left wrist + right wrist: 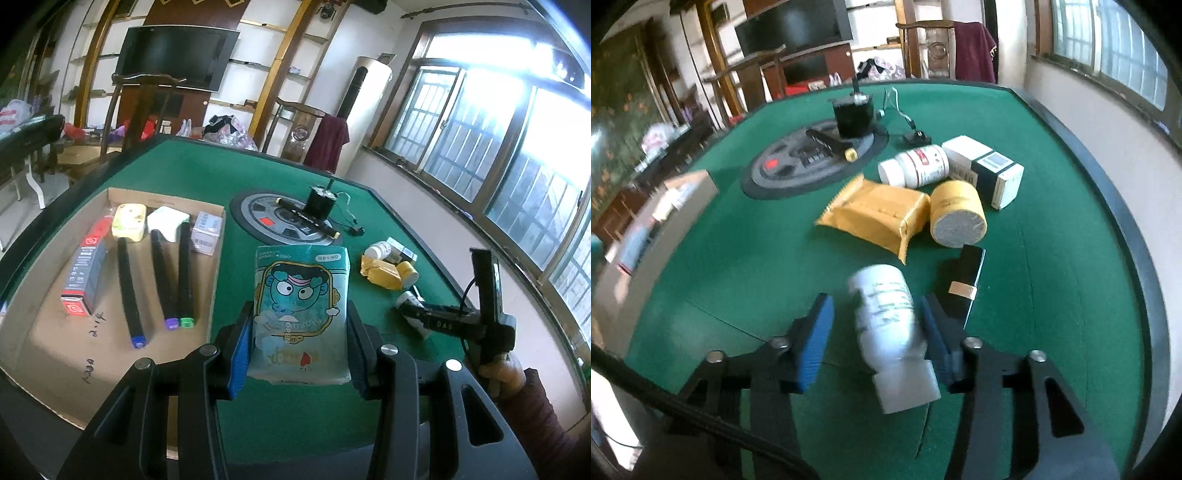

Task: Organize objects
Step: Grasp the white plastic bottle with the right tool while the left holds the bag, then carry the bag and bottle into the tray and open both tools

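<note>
My left gripper (300, 332) is shut on a teal cartoon tissue pack (303, 280), held upright above the green table (288, 424), just right of the cardboard tray (74, 354). In the tray lie three black markers (129, 288), a red-and-grey box (85, 273) and small packets. My right gripper (875, 301) points down at a white bottle (886, 317) lying between its blue pads. The right pad touches the bottle, while a gap shows at the left pad. That view is blurred. The right gripper (417, 314) also shows in the left wrist view, held by a hand (502, 369).
Beyond the bottle lie a yellow pouch (875, 214), a yellow can (956, 214), a white pill bottle (916, 170), two white boxes (986, 170) and a black case (964, 280). A round panel (798, 166) holds a black motor (853, 114) and a marker (831, 144).
</note>
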The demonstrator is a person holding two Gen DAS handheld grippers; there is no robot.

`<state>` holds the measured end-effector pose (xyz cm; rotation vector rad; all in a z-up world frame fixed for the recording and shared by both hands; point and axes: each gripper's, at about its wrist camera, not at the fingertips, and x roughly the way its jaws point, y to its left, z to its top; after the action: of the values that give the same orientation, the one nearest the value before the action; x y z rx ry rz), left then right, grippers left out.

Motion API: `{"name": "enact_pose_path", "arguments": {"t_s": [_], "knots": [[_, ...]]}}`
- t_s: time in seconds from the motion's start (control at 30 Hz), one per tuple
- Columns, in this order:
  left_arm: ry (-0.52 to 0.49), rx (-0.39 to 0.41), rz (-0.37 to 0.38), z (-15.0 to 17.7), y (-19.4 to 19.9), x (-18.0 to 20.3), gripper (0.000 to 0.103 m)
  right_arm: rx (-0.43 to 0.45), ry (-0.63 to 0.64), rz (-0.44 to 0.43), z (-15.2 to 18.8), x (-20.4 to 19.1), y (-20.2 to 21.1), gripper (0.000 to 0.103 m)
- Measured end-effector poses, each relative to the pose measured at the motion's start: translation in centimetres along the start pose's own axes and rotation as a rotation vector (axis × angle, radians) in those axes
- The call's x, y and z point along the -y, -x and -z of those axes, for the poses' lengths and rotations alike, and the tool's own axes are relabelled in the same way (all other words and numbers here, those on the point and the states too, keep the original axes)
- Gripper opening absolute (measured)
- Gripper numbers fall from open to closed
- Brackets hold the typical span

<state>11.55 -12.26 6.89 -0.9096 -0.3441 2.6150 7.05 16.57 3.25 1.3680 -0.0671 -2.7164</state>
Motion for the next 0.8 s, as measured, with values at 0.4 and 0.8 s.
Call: {"name": "enact_pose_path", "arguments": {"t_s": [0.4, 0.8], "knots": [[0.125, 0.048, -0.219, -0.1, 3.7, -9.5, 0.039, -0.029, -0.165, -0.387, -1.2, -1.5, 1.1, 0.032], [0.144, -0.04, -0.306, 0.3, 0.7, -13.1, 0.039, -0.141, -0.099, -0.704, -4.5, -15.4, -0.7, 0.032]]}}
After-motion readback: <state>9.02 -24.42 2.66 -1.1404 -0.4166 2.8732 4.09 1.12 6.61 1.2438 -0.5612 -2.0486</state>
